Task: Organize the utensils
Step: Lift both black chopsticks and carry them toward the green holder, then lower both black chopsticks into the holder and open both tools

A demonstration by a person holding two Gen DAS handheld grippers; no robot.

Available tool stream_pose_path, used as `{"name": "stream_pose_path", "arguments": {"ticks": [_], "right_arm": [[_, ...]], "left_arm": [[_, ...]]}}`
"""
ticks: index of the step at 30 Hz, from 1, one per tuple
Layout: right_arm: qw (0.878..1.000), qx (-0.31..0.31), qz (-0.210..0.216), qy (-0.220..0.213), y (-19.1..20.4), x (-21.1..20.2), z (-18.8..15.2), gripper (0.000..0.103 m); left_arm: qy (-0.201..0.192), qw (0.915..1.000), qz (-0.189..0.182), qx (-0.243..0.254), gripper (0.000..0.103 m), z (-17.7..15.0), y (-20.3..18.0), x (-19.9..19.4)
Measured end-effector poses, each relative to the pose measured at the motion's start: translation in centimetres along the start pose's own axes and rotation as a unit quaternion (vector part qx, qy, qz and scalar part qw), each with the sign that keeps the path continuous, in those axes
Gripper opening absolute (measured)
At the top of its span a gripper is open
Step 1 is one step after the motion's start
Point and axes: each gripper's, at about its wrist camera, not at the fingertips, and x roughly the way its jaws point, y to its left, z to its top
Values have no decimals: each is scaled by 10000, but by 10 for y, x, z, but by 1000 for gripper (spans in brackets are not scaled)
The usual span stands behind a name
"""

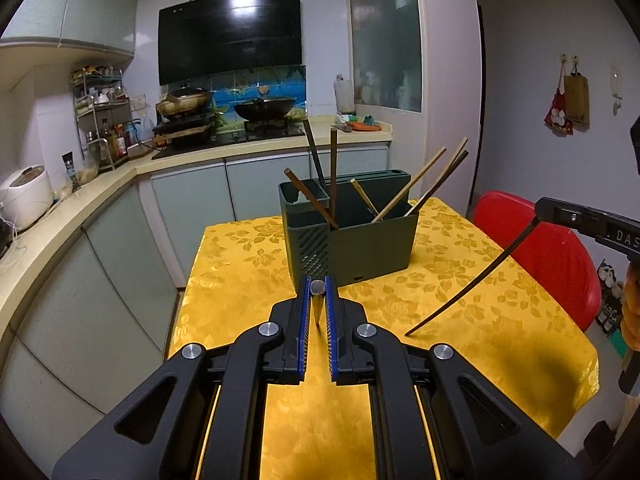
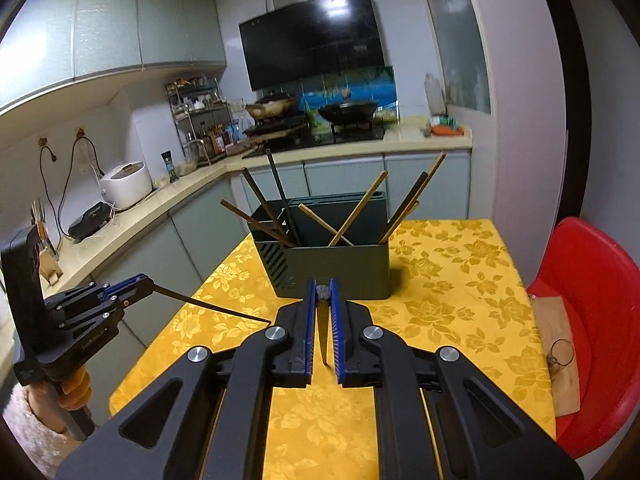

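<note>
The left tool is pinching a dark chopstick near its blunt end, the thin tip hanging down between the blue pads; the right tool is pinching a second chopstick the same way; seen from the left wrist, that second chopstick slants down from the right tool to a tip above the yellow cloth on the tabletop, in front of and right of the holder; the grey-green holder stands on the cloth beyond both tools, apart from them; several chopsticks lean in its compartments; a red chair sits right of the holder.
</note>
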Motion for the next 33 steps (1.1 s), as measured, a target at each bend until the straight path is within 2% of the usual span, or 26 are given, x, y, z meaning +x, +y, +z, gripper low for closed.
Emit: {"name": "stream_pose_path", "arguments": {"ticks": [5,12,22,33], "right_arm": [[9997,170,98,162,-3,10,25,7],[9998,152,33,108,-3,11,59,7],[9996,-1,-79,-287,6,-8,122,7],[9982,-184,-352,-454,5,4,173,7]], "left_arm": [[141,9999,-79,44,8,23,1,7],[187,9995,-190,149,8,63,-4,8],[-86,9987,-482,-123,8,137,-8,10],[-415,9986,-339,38,8,191,-29,30]]}}
